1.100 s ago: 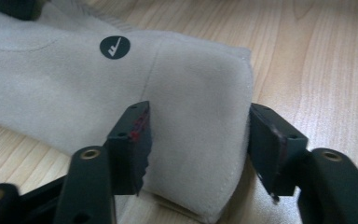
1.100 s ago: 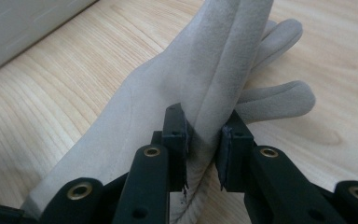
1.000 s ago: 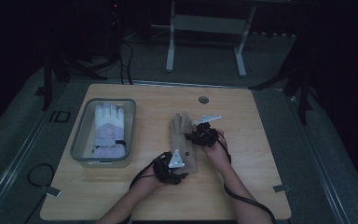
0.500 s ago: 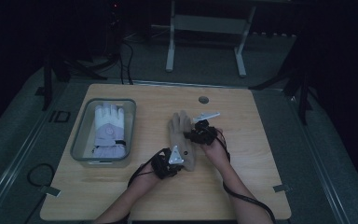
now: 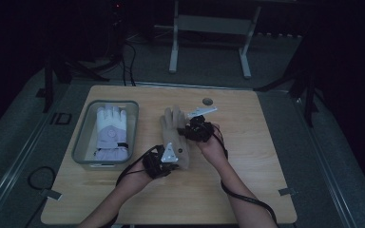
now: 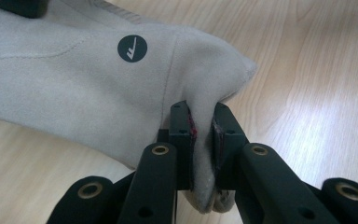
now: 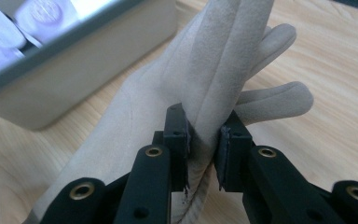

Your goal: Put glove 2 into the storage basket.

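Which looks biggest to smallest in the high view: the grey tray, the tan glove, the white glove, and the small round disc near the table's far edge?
1. grey tray
2 and 3. tan glove and white glove: they look alike, and the tan one is partly covered, so no ranking.
4. round disc

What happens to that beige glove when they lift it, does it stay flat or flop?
Probably flops: the glove bunches into a soft fold where the left gripper pinches it. Likely light; the right gripper raises it by a thin pinch. Its suede-like nap suggests little slipping.
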